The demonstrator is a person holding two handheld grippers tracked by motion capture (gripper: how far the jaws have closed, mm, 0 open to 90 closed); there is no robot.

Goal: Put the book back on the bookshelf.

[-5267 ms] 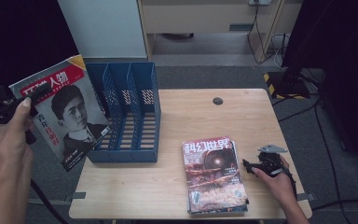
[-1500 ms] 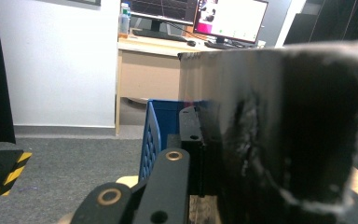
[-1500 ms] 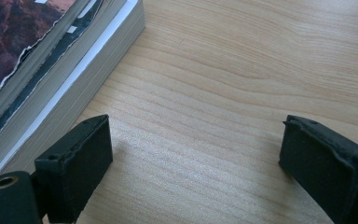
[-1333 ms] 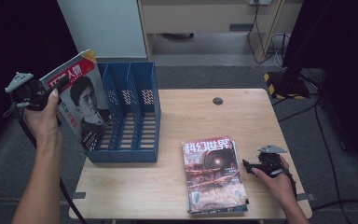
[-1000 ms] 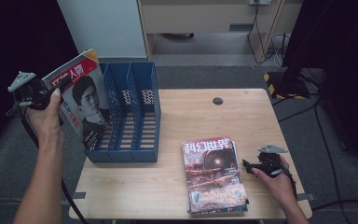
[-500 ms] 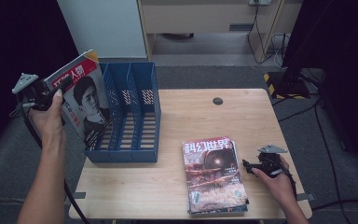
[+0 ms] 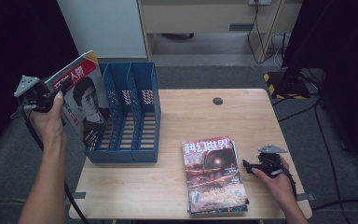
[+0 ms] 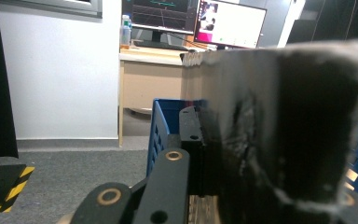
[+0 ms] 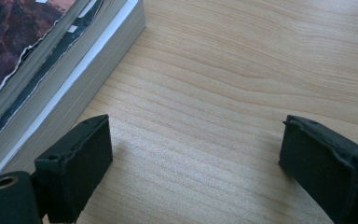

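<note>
Left gripper [image 7: 44,95] clamps the red-topped portrait magazine [image 7: 81,100], tilted, just beside the blue 3-slot plastic file rack [image 7: 130,114]. Square it upright over the nearest slot, then lower. Right gripper [image 7: 256,166] rests jaws apart, beside the flat magazine stack [image 7: 214,175].

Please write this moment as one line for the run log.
left gripper: shut on magazine, held beside blue file rack | right gripper: open, on table beside magazine stack

The high view is evenly lit from above on the table [image 7: 177,186], soft and somewhat low in detail, while the room's left and right edges fall into near black. In the left gripper view the magazine [image 8: 284,135] sits close and badly blurred, with bright monitors [image 8: 228,23] behind. The right gripper view is sharp, with soft shadows beside the jaws on the wood.
</note>
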